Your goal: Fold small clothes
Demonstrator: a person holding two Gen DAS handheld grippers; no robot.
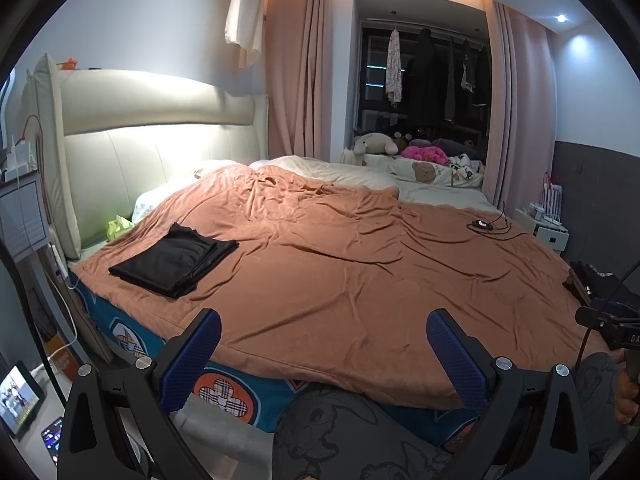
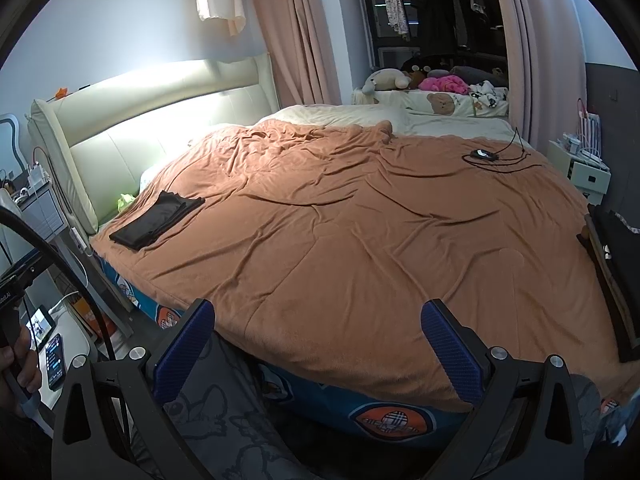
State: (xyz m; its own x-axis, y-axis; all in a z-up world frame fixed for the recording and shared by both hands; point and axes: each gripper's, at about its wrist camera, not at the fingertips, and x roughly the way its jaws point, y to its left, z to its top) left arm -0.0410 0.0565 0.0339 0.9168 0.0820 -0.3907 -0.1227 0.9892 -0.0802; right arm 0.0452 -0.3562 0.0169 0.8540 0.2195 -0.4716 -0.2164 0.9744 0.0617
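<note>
Black folded garment [image 1: 175, 258] partly blurred; left gripper [image 1: 324, 354] and right gripper [image 2: 318, 346] jaws spread.

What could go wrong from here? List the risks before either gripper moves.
1. The folded black garment lies near the bed's edge; a careless brush might push it off or undo the fold.
2. The black cable and small device on the orange blanket could snag cloth spread there.
3. Both the left gripper and right gripper are open and empty, so nothing is secured.
</note>
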